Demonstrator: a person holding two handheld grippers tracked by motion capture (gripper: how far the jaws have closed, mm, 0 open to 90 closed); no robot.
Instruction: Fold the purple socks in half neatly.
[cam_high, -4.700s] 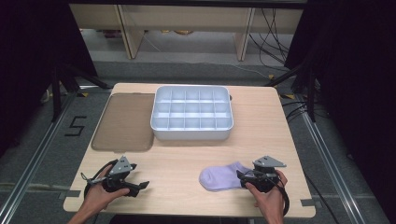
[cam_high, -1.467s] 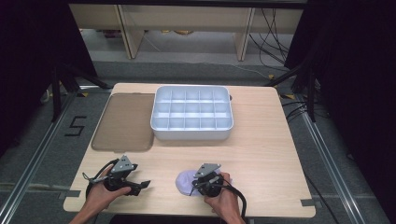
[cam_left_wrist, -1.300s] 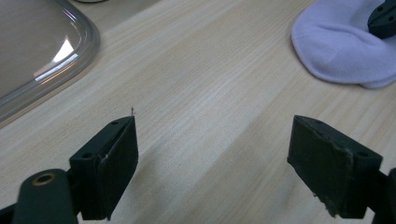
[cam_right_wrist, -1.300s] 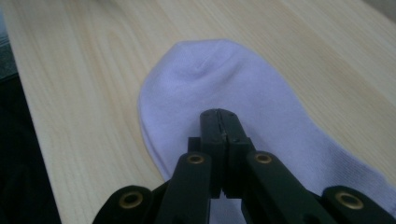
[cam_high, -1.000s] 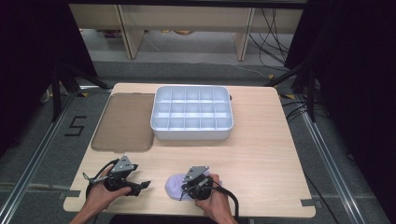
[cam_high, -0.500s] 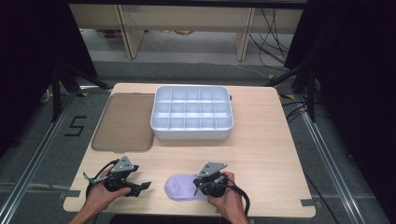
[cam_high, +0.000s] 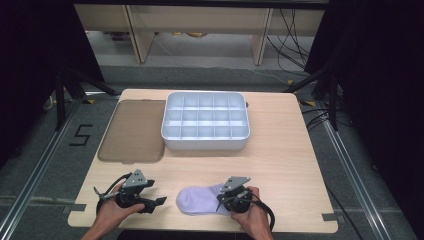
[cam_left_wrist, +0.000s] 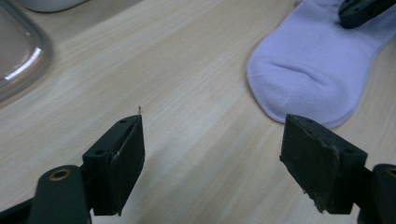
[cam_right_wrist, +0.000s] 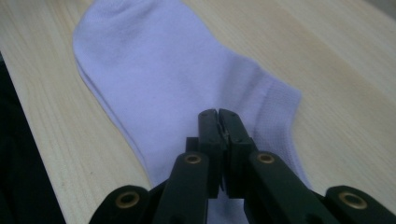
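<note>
A pale lilac sock lies flat near the table's front edge, toe toward my left hand. My right gripper is at its cuff end with the jaws pressed together, and the tips rest on top of the sock. No pinched fabric shows between them. My left gripper stands open a short way left of the toe. Its jaws have just been closing a little, with bare wood between them. In that view the sock lies ahead to the right, the right gripper's tip on it.
A white compartment tray sits mid-table beyond the sock. A brownish translucent lid lies flat to its left; its corner shows in the left gripper view. The table's front edge is just behind both hands.
My right gripper has slid to the right and the sock has drawn out longer and flatter. The left hand has stayed put.
</note>
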